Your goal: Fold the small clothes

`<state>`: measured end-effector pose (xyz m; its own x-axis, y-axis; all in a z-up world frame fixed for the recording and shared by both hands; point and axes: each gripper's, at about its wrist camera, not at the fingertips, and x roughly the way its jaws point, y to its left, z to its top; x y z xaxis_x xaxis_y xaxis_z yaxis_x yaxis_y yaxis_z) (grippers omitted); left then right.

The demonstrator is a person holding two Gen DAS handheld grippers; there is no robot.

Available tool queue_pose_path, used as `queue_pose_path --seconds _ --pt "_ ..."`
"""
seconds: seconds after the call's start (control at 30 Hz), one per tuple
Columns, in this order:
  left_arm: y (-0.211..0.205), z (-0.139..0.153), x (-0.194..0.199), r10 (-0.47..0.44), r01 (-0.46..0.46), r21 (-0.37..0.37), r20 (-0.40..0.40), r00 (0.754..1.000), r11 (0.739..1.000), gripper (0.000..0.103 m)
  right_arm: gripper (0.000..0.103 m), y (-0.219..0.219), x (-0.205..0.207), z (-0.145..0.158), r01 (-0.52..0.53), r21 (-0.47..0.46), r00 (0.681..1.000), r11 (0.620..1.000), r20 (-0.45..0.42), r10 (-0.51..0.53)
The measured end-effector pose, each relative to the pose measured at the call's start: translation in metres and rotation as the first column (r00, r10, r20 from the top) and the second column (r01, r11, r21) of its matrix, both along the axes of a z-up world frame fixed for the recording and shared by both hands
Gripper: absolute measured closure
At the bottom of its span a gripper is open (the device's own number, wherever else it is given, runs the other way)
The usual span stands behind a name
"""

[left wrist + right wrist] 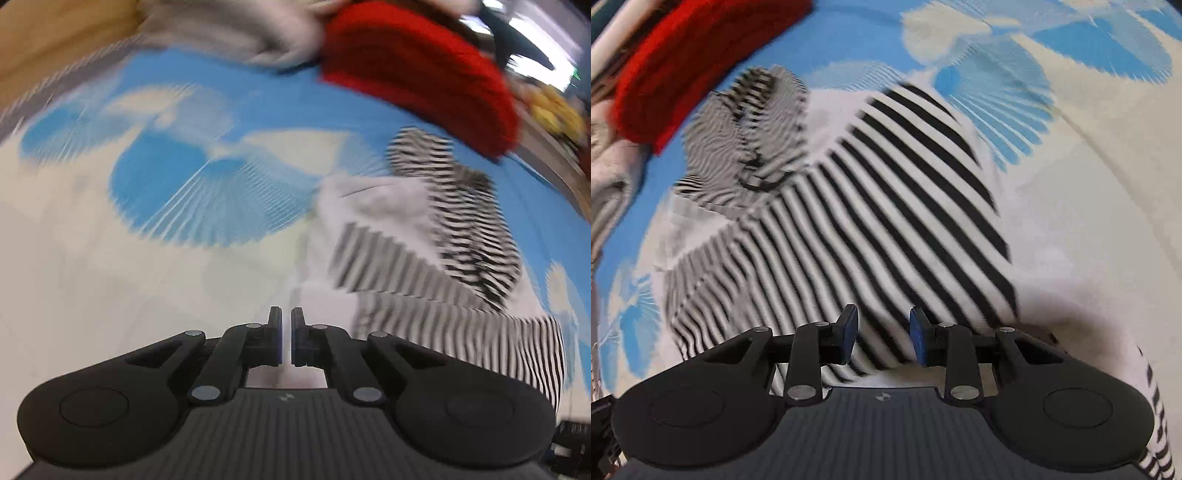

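The left gripper (287,338) is pressed nearly together, holding nothing, left of the striped garment (871,206). The right gripper (883,341) hangs part-spread over its near edge; bare patterned cloth (155,206) lies leftward.

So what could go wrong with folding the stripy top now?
1. The right tongs stand open over the stripy top with no pinch on it, so closing might catch too little cloth or two layers.
2. The left tongs are nearly shut on nothing, beside the top, and the view is blurred, so a grab may miss.
3. The red garment lies close by and could get dragged along.
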<state>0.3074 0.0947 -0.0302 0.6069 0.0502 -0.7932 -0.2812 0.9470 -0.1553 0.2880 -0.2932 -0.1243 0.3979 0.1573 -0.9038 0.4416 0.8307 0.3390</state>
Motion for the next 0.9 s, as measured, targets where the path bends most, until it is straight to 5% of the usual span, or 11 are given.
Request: queue_pose_path --seconds 0.1,0.2,0.37,0.43,0.53,0.63,0.9 --pt "-0.017 -0.008 0.005 -0.113 0.112 -0.044 -0.005 0.994 0.993 0.075 0.071 -0.003 -0.001 0.002 0.014 -0.011 1.0 1.0 0.007 -0.014" --pt "-0.011 -0.056 0.013 -0.09 0.046 -0.198 -0.222 0.971 0.979 0.072 0.071 -0.002 0.001 0.004 -0.008 -0.056 1.0 0.998 0.023 0.009" --pt "-0.021 -0.034 0.012 -0.092 0.081 -0.088 -0.135 0.987 0.993 0.068 0.071 -0.004 0.003 0.01 0.005 -0.077 0.999 0.997 0.051 -0.001" --pt "-0.019 -0.036 0.013 -0.092 0.078 -0.114 -0.122 0.988 0.99 0.062 0.071 -0.001 0.004 0.017 -0.02 -0.108 0.996 0.994 0.084 0.029" --pt "-0.009 -0.06 0.015 -0.054 0.009 -0.201 -0.218 0.975 0.979 0.063 0.07 -0.007 0.006 0.008 -0.016 -0.077 0.999 0.997 0.046 0.02" --pt "-0.009 -0.042 0.013 -0.041 0.015 -0.144 -0.182 0.982 0.99 0.063 0.07 -0.017 0.001 -0.001 0.04 -0.027 0.999 0.999 -0.006 -0.04" --pt "-0.029 0.003 0.001 -0.045 0.045 -0.004 0.074 0.996 0.999 0.063 0.07 -0.015 -0.009 0.046 -0.012 -0.158 0.988 0.987 0.149 0.035"
